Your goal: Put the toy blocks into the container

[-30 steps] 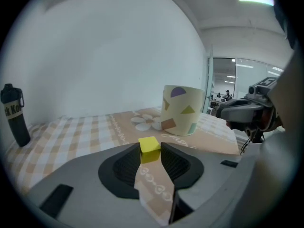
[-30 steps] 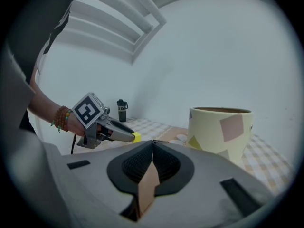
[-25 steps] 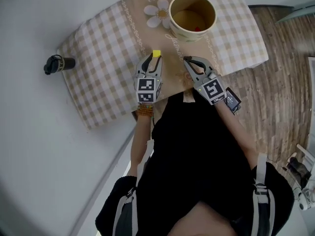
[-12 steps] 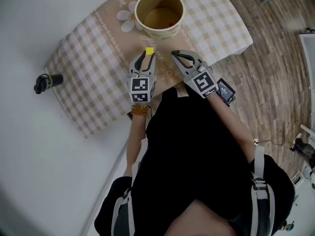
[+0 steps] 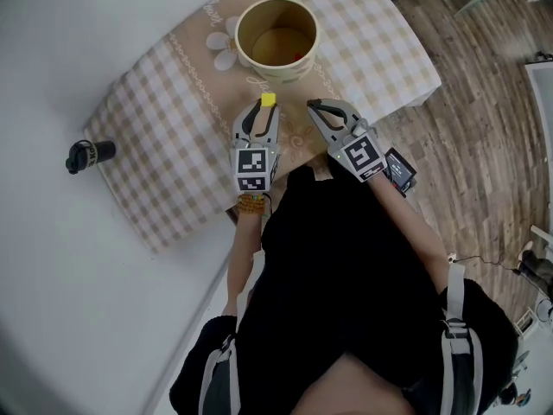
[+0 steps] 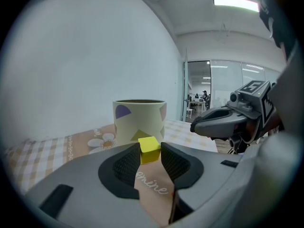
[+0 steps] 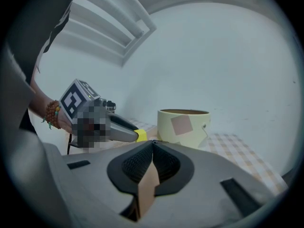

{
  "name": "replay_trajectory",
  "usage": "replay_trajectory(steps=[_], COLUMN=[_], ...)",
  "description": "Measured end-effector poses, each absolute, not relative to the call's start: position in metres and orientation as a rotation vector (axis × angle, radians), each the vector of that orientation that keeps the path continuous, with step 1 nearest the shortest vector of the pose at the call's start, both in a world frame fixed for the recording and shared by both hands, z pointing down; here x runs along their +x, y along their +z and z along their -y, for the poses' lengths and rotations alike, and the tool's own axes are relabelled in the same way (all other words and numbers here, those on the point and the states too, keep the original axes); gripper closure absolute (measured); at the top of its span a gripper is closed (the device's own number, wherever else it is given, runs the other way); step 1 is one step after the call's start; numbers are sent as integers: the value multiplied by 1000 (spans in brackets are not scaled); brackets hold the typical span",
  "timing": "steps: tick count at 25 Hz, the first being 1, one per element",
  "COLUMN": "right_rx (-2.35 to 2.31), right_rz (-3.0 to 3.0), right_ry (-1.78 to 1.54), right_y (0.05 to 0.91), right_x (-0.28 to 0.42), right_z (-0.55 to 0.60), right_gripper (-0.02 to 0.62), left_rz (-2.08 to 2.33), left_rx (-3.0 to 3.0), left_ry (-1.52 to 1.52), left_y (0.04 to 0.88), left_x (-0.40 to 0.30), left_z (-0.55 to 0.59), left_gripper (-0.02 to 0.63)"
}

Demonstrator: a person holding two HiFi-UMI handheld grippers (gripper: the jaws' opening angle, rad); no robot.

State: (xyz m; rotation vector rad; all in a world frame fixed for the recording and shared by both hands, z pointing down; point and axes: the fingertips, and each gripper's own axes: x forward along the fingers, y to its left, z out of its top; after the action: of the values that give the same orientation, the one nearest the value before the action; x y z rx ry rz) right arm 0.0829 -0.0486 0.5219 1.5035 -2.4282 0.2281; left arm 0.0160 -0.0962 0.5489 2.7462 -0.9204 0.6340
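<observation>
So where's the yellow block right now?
In the head view the yellow block is pinched in the left gripper, just short of the cup and over the checked cloth.

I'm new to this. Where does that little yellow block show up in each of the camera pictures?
Head view: the yellow block is upper middle, pinched at the tip of the left gripper.
Left gripper view: the yellow block is at centre, between the two fingers.
Right gripper view: the yellow block is left of centre, at the tip of the left gripper.
Shared landmark: the cream container, just beyond the block in all three.
</observation>
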Motion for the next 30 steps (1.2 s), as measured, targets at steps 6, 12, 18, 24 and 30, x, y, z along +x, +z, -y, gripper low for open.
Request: replay_trajectory(steps=[6, 12, 18, 24, 30], right_rx=[1530, 1521, 1540, 1576, 1606], right_rz=[2427, 2432, 2428, 2407, 2394], right_ry=[199, 200, 196, 195, 188], right_y=[520, 521, 520, 517, 516], right_x=[88, 88, 95, 105, 116], right_z=[36, 39, 40, 53, 40], right_gripper=[589, 589, 589, 589, 589], left_rz=[971, 1031, 1046, 1003, 992], left_rx=[2828, 2932, 3006, 3049, 3038], left_ry=[559, 442, 368, 337, 343], left_y=[514, 459, 421, 408, 413], left_x=[16, 22, 45, 74, 87], left_z=[95, 116, 138, 170, 167], left_gripper=[465, 464, 463, 463, 462])
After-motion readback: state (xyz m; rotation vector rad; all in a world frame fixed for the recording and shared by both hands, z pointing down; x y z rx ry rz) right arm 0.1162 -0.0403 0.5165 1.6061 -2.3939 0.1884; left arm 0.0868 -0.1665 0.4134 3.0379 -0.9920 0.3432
